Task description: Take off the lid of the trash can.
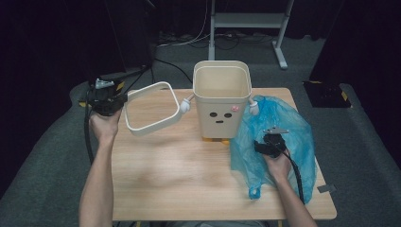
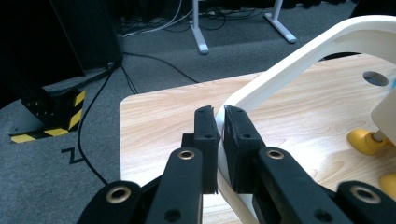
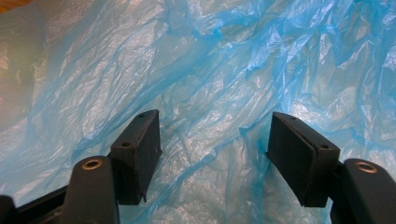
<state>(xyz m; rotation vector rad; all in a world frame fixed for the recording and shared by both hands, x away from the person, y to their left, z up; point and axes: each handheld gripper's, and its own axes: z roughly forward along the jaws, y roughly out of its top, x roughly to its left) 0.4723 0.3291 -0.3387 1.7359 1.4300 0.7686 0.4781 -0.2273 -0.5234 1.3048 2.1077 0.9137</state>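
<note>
Dark curtains and grey carpet surround a light wooden table [image 1: 189, 179], on which my work stands. At the far middle sits a cream bin [image 1: 221, 101] with a printed face, stub arms and yellow feet; its top is open, the retaining ring off.

That cream ring [image 1: 150, 109], a rounded square hoop of smooth rigid plastic, is pinched at one edge by my left gripper [image 1: 109, 101], jaws pressed together on the rim, as the left gripper view confirms [image 2: 299, 60]. It hangs tilted over the table's left part, just beside the bin's left arm, its near edge low over or perhaps resting on the wood; I cannot tell which.

My right gripper [image 1: 270, 145] hovers over the blue bag [image 1: 279, 137], a thin, crinkled, translucent plastic liner lying crumpled at the table's right, touching the bin's side. In the right gripper view the jaws stand spread with bag film [image 3: 210, 70] below them, not yet nipped.

Step in hand, as I judge it: ring lifted clear and held aside, bag about to be taken. Next I would close the right jaws on a fold near the bag's mouth, lift it and open it into the bin, then seat the ring. Thin film may slip or tear, so a firm bunch is wanted.
</note>
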